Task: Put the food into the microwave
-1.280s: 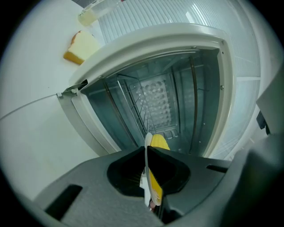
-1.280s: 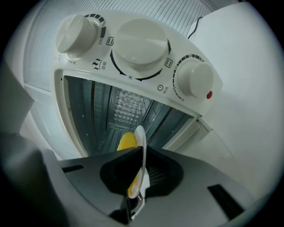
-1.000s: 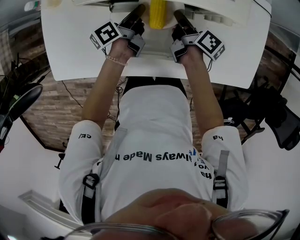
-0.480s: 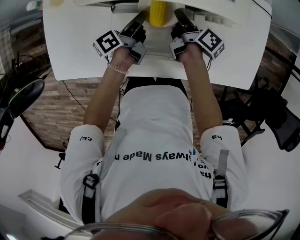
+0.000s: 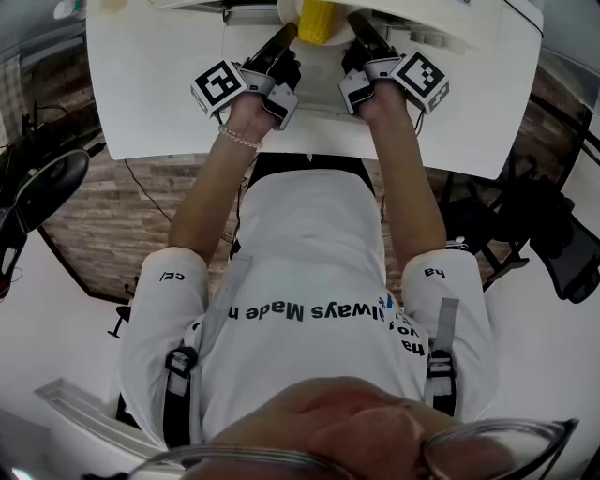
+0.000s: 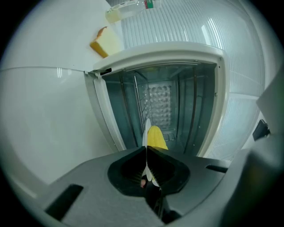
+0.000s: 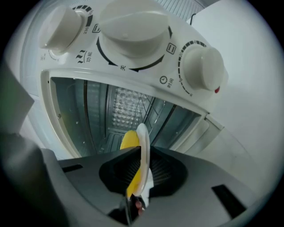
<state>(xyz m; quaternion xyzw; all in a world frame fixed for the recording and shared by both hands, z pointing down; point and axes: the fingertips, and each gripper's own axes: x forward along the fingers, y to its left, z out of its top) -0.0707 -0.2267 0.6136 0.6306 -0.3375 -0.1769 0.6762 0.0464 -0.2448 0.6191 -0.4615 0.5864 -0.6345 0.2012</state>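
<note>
At microwave [image 6: 168, 49] mouth, left gripper [image 6: 146, 155], right gripper [image 7: 140, 170] pinch plate [image 7: 142, 138] edges; corn [image 5: 316, 19] partly hidden.

Microwave [image 6: 168, 48] shell and knobs [image 7: 203, 70] are smooth glossy white plastic; cavity [image 6: 159, 99] is dull grey metal with ribbed walls and a perforated back. Plate [image 7: 142, 146] is thin, white, glossy; corn [image 5: 317, 21] is yellow, bumpy. Left gripper [image 6: 147, 166] and right gripper [image 7: 140, 175] are matt grey plastic with ridged black pads [image 7: 165, 170]; table [image 5: 150, 84] is smooth white, shirt [image 5: 309, 253] white cloth, floor [image 5: 103, 220] wood-look planks.
</note>
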